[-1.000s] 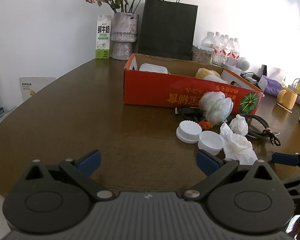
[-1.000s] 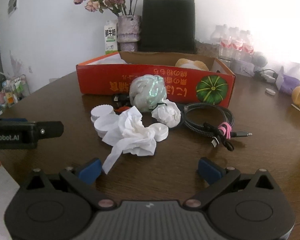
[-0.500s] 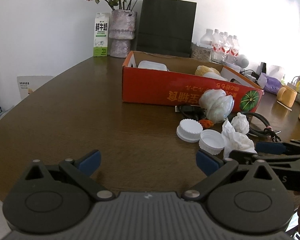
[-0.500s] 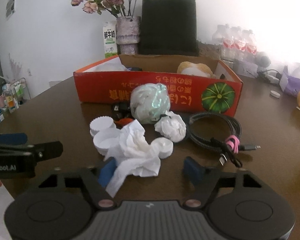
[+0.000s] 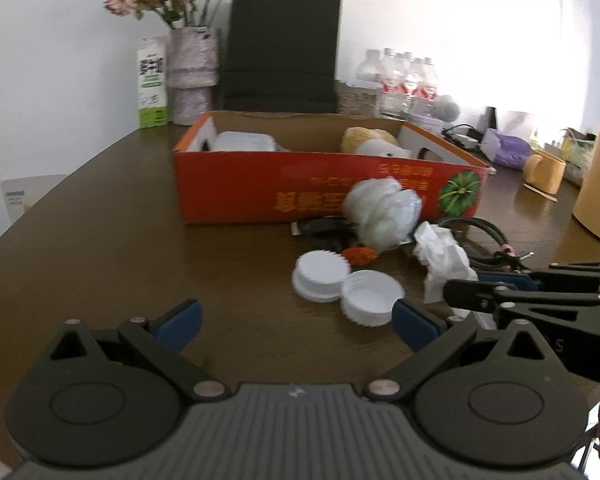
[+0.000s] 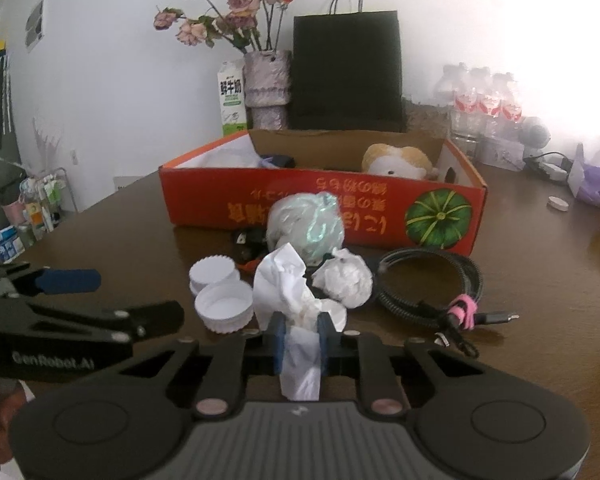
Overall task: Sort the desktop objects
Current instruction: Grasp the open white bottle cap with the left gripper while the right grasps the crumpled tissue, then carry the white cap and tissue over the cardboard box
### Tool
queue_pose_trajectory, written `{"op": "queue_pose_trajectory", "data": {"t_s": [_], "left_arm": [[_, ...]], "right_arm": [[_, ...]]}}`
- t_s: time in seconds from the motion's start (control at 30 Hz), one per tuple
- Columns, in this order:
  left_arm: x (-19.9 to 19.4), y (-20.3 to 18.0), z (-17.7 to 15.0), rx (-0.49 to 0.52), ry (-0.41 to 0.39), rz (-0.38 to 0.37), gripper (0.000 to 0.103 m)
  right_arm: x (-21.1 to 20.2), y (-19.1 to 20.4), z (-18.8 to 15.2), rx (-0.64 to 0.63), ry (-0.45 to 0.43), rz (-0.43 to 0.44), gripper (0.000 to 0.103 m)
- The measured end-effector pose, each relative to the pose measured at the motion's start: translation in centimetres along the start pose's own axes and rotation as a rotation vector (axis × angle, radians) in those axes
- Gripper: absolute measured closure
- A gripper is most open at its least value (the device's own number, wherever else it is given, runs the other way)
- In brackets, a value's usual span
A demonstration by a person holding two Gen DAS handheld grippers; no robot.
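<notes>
Two claws are at work over the brown worktop [image 6: 540, 280]. The right claw [image 6: 300, 344] has just been closing, and its blue pads now pinch the near end of a crumpled white tissue [image 6: 288, 300], which rises between them and probably still rests on the wood. Taking it by the loose tail suits soft paper that has no firm edge. The left claw [image 5: 296, 320] hangs with its jaws spread wide and nothing between them, low by the near edge, likely waiting for a turn at the two white lids [image 5: 344, 284] just ahead of it. The rest of the clutter sits toward the middle of the worktop, close against the front wall of the red cardboard box [image 6: 324, 208]: a wad of plastic wrap [image 6: 306, 228], a second paper ball [image 6: 344, 280] and a coiled black cable [image 6: 432, 284]. The box already holds a few things, so it seems to be where the sorted pieces go.
</notes>
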State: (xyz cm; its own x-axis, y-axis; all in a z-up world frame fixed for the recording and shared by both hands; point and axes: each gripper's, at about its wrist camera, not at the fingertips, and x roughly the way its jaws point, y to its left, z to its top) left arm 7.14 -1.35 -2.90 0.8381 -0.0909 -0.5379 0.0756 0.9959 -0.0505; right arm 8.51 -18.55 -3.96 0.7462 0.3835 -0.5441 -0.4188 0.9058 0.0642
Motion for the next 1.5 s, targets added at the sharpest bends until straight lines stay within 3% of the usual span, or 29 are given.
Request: {"op": "queue_pose_trajectory", "data": {"t_s": [0.37,0.57,0.67,0.9,1.1,1.5], "left_arm": [[1.8,-2.8,0.7,0.055,0.01,-0.017,0.025],[2.6,-3.9,0.6,0.081,0.037,-0.024,0.053],[2.8,-4.2,0.6,0.087,0.046,-0.025,0.061],[2.5,-4.2,0.7,0.086,0.041,-0.019,0.062],[1.1,-3.9,1.8,0.097,-0.013,-0.035,0.062],[0.2,-2.6,9.2,0.105,-0.196,-0.03,0.062]], "right_arm": [[-0.1,-1.6,0.0,0.006,-0.001,-0.013,0.087],[0.0,-2.5,0.0,-0.001,-0.002,-0.014,0.087],[0.1,-2.8,-0.1,-0.004,0.001,-0.003,0.087],[0.0,-2.9,-0.1,-0.01,-0.007,0.016,0.087],[-0.2,-2.9,0.5,-0.01,-0.033,0.017,0.087],[-0.4,-2.5,6.3,-0.044,-0.177,0.017,0.087]]}}
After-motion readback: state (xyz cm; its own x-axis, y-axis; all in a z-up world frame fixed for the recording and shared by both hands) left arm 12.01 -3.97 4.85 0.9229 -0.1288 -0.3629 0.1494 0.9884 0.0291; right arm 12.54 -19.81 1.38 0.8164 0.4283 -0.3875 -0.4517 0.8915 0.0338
